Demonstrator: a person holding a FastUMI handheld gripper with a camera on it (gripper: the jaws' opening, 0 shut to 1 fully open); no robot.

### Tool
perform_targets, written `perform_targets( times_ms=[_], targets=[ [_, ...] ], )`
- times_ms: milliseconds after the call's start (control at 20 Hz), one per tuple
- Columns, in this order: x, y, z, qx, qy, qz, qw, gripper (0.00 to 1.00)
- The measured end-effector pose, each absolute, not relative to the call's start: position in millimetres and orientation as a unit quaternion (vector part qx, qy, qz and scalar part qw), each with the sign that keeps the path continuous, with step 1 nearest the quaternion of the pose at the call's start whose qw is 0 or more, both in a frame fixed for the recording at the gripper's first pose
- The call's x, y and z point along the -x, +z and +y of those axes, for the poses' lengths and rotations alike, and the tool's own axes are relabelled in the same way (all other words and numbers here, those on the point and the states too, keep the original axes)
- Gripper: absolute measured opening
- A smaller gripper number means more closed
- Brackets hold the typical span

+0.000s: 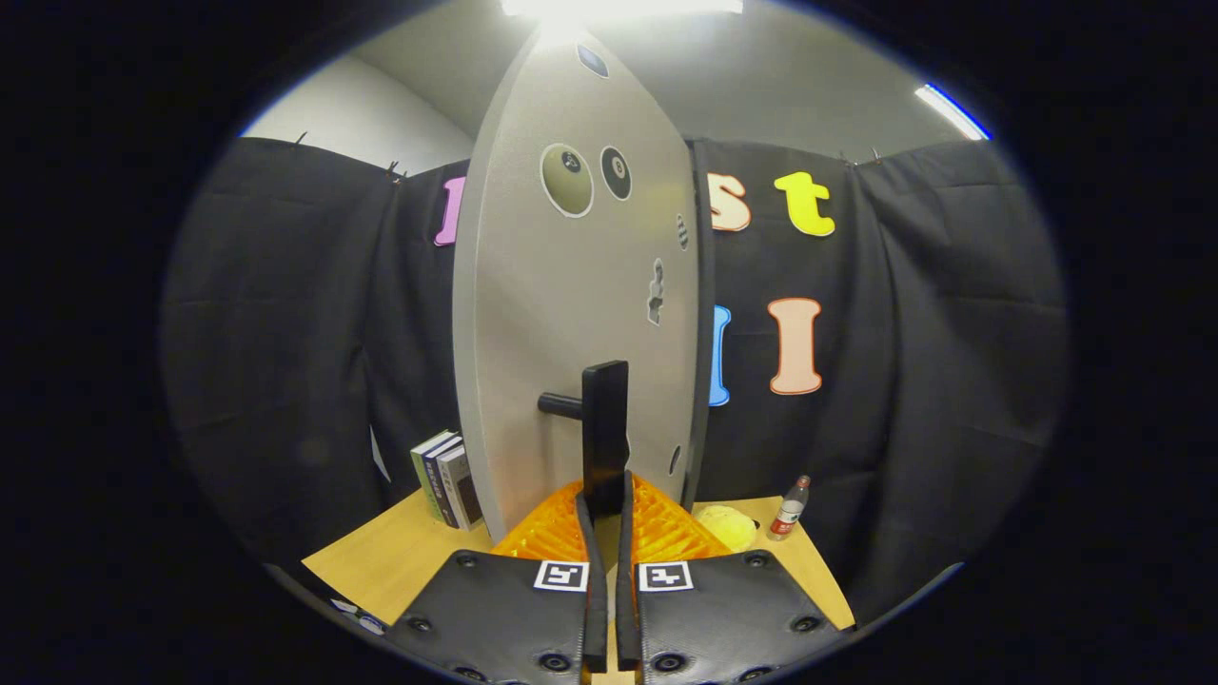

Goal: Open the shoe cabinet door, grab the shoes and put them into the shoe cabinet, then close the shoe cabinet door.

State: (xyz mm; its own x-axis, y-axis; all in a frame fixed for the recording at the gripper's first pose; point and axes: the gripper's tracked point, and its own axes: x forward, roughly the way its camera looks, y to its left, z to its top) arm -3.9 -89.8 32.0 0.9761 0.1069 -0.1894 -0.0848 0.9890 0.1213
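A tall grey cabinet door stands upright at the centre of the gripper view, rising from the wooden table toward a bright ceiling light. The door is seen at an angle, with round and oddly shaped stickers scattered over its face. A dark vertical handle juts out from the door's lower part on a short peg.

The gripper reaches forward from the near edge, its two fingers drawn close together and clamped on the bottom end of that handle, one finger on each side of it.

Behind the fingers, at the foot of the door, lies something orange and ribbed; I cannot tell what it is.

To the left of the door, a few books stand upright on the table, leaning slightly. To the right, past the orange thing, sits a pale yellow rounded object, and just beyond it a small plastic bottle with a red label stands upright near the table's far right corner.
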Motion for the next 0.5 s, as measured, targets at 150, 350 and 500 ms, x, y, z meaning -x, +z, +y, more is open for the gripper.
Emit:
perform_targets(
  times_ms=[150,350,500],
  targets=[
    [0.9,29.8,-126.1,-0.086,0.035,0.100,0.991,0.05],
    [6.6,22.8,-174.8,-0.108,-0.011,0.093,0.990,0.04],
    [2.4,20.1,-203.5,-0.120,0.000,0.093,0.988,0.02]
  ],
)
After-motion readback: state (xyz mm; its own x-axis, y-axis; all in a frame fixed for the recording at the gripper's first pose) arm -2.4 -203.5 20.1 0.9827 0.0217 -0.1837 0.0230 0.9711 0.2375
